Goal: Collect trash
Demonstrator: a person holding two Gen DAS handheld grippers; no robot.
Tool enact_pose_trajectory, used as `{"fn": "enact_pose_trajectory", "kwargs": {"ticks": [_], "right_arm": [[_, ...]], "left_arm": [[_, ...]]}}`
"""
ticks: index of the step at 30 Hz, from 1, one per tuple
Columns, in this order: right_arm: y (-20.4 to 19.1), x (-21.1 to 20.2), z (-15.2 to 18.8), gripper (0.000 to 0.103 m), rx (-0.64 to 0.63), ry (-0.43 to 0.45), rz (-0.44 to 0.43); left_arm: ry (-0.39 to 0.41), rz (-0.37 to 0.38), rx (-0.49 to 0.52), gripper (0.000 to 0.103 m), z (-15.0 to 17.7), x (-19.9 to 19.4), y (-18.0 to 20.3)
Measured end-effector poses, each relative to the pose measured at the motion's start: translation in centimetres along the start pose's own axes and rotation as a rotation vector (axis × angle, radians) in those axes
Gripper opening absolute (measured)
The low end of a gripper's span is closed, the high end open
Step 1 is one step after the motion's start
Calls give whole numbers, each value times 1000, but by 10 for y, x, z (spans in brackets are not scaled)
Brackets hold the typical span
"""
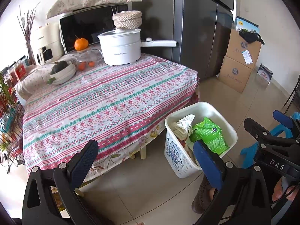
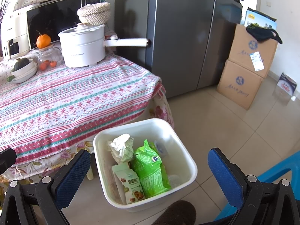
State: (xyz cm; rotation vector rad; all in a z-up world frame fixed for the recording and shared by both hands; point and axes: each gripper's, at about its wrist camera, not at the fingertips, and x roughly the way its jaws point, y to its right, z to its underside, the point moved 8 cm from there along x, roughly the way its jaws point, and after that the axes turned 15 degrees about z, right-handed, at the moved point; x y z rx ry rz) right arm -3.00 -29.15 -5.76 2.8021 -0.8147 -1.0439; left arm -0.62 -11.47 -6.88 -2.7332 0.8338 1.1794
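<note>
A white waste bin (image 1: 174,155) (image 2: 189,161) stands on the tiled floor by the table's corner. Inside lie a green snack bag (image 1: 210,135) (image 2: 150,168), crumpled white paper (image 1: 184,124) (image 2: 121,147) and a small nut packet (image 2: 131,185). My left gripper (image 1: 148,161) is open and empty, above the table's front edge and left of the bin. My right gripper (image 2: 150,176) is open and empty, hovering over the bin; it also shows at the right edge of the left wrist view as my right gripper (image 1: 270,125).
The table (image 1: 105,101) wears a patterned cloth and carries a white electric pot (image 1: 120,46), a glass teapot (image 1: 86,58), stacked bowls (image 1: 61,71) and a microwave (image 1: 84,28). A fridge (image 1: 202,28), cardboard boxes (image 1: 238,63), a blue stool (image 2: 277,170) and a slippered foot (image 2: 176,213) surround it.
</note>
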Motion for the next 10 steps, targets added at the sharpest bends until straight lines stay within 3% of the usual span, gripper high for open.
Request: {"fn": "enact_pose_trajectory", "kwargs": {"ticks": [10], "right_arm": [[0, 2, 1, 102, 0, -5, 0]], "left_arm": [[-22, 2, -18, 102, 3, 1, -4]]}}
